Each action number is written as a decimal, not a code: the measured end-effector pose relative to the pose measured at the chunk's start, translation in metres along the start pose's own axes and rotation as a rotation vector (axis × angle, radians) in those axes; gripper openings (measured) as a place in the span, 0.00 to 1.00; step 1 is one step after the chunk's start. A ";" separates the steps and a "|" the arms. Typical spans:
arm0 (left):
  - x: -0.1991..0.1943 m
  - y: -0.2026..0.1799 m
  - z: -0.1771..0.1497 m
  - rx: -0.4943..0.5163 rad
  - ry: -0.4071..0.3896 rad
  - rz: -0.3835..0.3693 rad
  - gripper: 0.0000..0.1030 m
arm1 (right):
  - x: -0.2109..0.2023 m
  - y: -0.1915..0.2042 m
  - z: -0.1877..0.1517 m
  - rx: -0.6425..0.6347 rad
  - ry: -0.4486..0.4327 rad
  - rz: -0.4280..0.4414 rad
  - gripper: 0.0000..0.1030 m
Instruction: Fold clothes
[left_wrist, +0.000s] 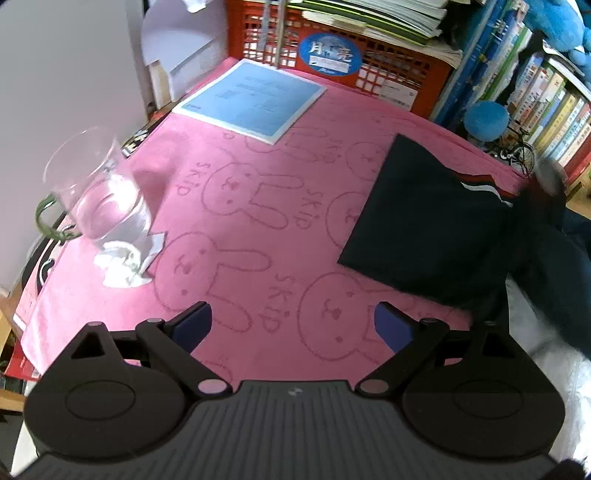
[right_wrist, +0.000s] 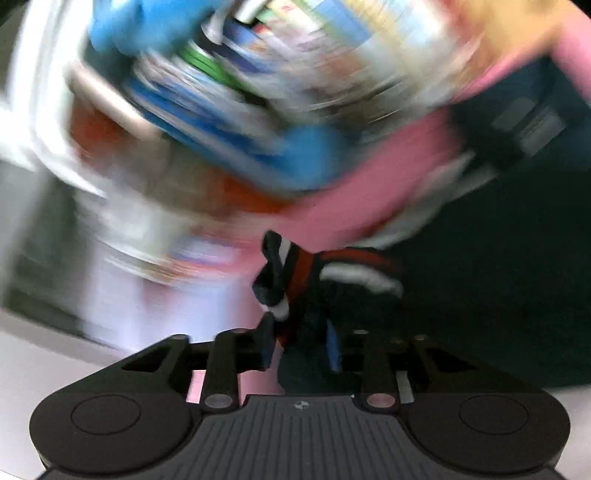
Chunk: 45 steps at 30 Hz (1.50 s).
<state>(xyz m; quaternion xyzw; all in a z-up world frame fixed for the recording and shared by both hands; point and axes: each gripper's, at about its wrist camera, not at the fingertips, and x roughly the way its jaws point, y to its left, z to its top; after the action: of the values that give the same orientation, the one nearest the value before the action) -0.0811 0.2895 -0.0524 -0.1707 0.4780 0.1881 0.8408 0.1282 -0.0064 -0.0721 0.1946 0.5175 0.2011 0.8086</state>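
Left gripper spread wide, empty; right gripper clamps the dark garment

A dark navy garment lies on the right side of the left wrist view, folded into a flat, roughly four-sided panel on a pink towel printed with rabbits. Its upper corner points toward the top of the frame. A band of red, white and dark stripes crosses its right edge, where the cloth trails off toward the lower right, bunched and lifted. In the right wrist view, heavily blurred, the same striped trim appears crumpled at the centre of the frame, with dark fabric spreading to the right.
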 end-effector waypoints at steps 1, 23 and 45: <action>0.001 -0.001 0.001 0.006 0.001 0.000 0.93 | -0.003 0.004 -0.008 -0.147 -0.010 -0.197 0.50; 0.003 -0.033 0.005 0.120 -0.007 -0.049 0.93 | -0.013 -0.017 -0.029 -0.285 -0.050 -0.124 0.15; 0.050 -0.095 0.018 0.275 0.052 -0.109 0.93 | -0.002 0.021 -0.034 -0.467 -0.084 -0.097 0.20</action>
<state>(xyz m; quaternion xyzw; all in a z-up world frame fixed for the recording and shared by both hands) 0.0014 0.2228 -0.0767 -0.0846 0.5108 0.0705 0.8526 0.0935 0.0133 -0.0729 -0.0144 0.4316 0.2682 0.8612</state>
